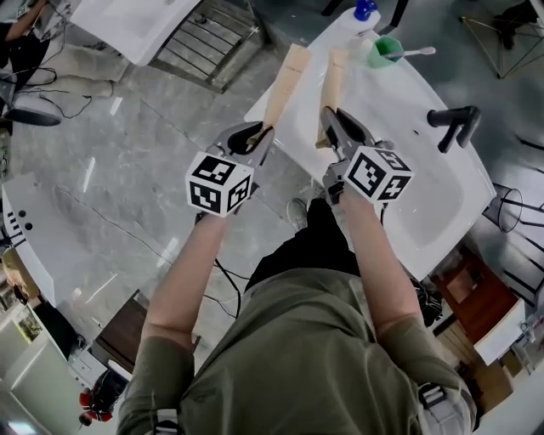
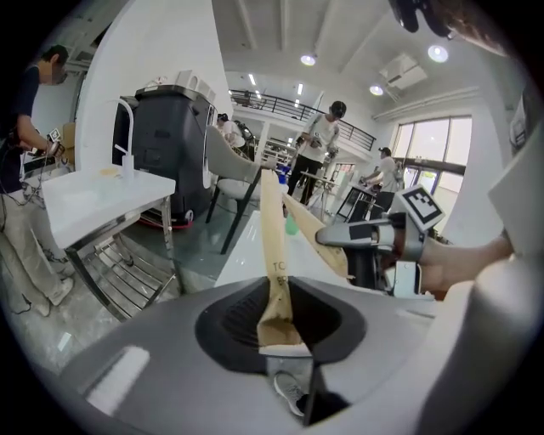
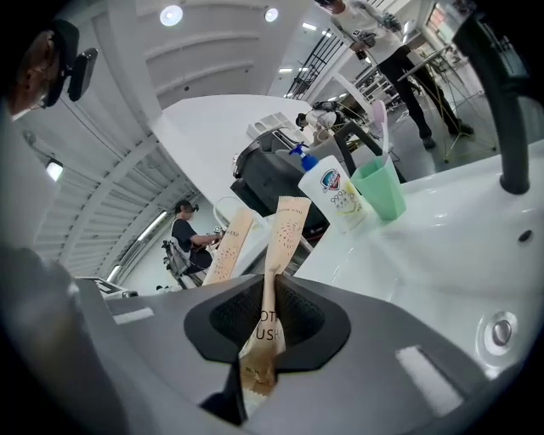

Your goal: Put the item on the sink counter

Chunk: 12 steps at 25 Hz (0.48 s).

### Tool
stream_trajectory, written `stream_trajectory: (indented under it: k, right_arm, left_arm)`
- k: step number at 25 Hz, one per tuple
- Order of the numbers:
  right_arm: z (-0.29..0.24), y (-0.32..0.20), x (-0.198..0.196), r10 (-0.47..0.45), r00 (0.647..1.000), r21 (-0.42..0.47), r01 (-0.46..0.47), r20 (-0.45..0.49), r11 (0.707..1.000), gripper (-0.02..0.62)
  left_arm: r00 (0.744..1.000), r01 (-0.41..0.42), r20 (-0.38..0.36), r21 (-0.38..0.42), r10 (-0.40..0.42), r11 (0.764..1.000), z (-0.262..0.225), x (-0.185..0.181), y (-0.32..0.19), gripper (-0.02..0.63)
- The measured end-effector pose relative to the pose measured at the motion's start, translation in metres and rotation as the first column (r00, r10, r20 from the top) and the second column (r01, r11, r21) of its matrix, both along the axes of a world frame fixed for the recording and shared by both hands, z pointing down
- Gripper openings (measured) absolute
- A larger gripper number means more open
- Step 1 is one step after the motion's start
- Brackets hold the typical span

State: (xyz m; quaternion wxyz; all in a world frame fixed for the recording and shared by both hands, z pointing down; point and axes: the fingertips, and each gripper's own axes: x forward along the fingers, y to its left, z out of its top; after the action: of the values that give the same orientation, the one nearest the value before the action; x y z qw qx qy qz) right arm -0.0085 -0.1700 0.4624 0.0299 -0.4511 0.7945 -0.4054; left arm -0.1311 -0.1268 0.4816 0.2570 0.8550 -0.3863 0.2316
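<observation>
Brown packet (image 1: 287, 76) is being clamped by the left gripper (image 1: 260, 134), second packet (image 1: 335, 81) by the right gripper (image 1: 331, 124), over the worktop (image 1: 399, 110) edge; flat, gentle lowering is advised.

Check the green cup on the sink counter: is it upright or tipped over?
Upright: the green cup stands mouth-up on the sink counter, a toothbrush sticking out of it, beside the white bottle.

Far end of sink counter (image 1: 399, 89): taken by soap bottle (image 1: 353, 19) and green cup (image 1: 384, 51), just beside each other.
Right rim: black faucet (image 1: 453, 124), leaning over basin (image 1: 429, 191).
Middle stretch: bare, open from above.
</observation>
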Motion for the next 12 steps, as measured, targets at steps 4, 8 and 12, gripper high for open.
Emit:
stream_trajectory:
  k: [4,8,12]
  right_arm:
    - [0.02,-0.016,-0.001,0.043,0.999,-0.02,-0.043,0.004,0.999,0.049]
    - [0.042,-0.029,-0.005,0.094,0.996,-0.06,-0.093,0.013,0.994,0.049]
    - [0.059,-0.038,-0.009,0.149,0.988,-0.1,-0.144,0.041,0.985,0.049]
  left_arm:
    - [0.999,-0.016,0.031,-0.037,0.017,0.999,0.023,0.003,-0.013,0.065]
    - [0.996,-0.038,0.073,-0.094,0.045,0.995,0.046,0.006,-0.022,0.066]
    - [0.989,-0.066,0.122,-0.125,0.081,0.99,0.058,0.009,-0.03,0.066]
